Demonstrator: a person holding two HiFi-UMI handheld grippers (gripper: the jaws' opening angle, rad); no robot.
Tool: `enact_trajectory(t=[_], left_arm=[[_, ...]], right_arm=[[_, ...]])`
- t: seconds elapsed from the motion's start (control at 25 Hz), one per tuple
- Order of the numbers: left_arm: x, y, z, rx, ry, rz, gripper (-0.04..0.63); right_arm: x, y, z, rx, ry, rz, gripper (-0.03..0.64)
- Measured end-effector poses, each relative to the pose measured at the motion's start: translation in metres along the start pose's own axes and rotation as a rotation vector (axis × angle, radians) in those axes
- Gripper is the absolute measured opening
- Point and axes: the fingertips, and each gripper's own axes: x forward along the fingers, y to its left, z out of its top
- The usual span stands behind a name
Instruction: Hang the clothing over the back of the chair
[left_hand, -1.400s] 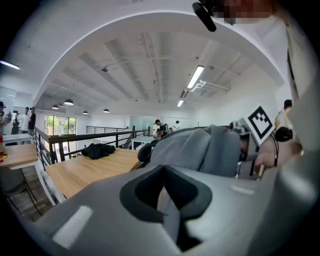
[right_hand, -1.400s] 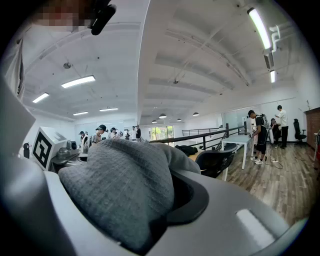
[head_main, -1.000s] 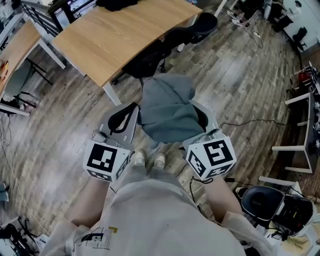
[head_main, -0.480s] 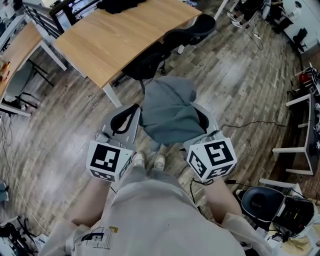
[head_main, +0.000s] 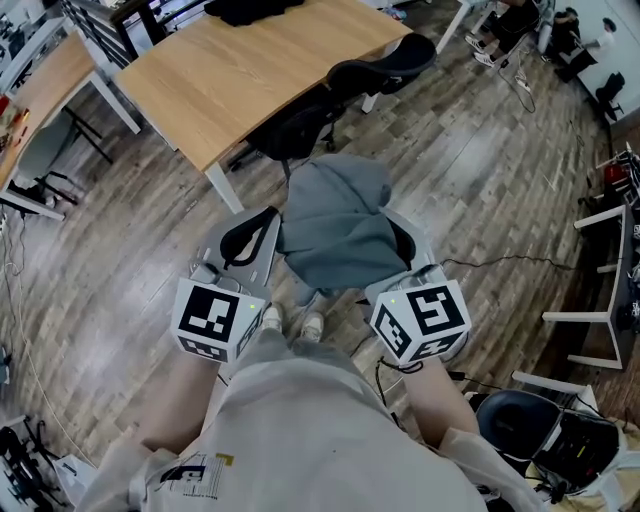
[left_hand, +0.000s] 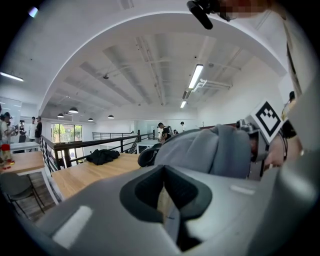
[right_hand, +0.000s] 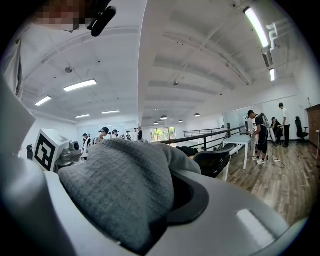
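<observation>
- Grey knit clothing (head_main: 335, 225) hangs bunched between the two grippers, above the floor. Its length runs away from the person towards the chair (head_main: 300, 120).
- The right hand-held gripper (head_main: 402, 238) is clenched on the cloth, which fills its jaws.
- The left hand-held gripper (head_main: 255, 235) has its jaws together, with no cloth seen between them; the clothing lies just beside it.
- The black chair stands straight ahead, tucked against the wooden bench (head_main: 230, 70). Its back leans to the right, so the right gripper is probably nearer.
</observation>
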Motion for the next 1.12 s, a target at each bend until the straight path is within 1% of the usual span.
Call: enact_trajectory(t=[0.32, 0.48, 0.68, 0.88, 1.12], left_arm=[[0.008, -0.02, -0.002, -0.005, -0.013, 0.034, 0.002], [0.011, -0.034, -0.002, -0.005, -0.02, 0.034, 0.002], [0.021, -0.039, 0.004, -0.002, -0.021, 0.034, 0.002], [0.025, -0.036, -0.005, -0.017, -0.009, 0.041, 0.002], [0.04, -0.018, -0.007, -0.011, -0.021, 0.032, 0.002]], right_arm=[[-0.011, -0.017, -0.007, -0.017, -0.005, 0.032, 0.061], [-0.021, -0.024, -0.009, -0.023, -0.014, 0.036, 0.06], [-0.021, -0.034, -0.003, -0.057, -0.027, 0.048, 0.061], [-0.012, -0.035, -0.008, -0.065, -0.018, 0.064, 0.061], [0.008, -0.037, -0.005, -0.07, -0.025, 0.062, 0.061]])
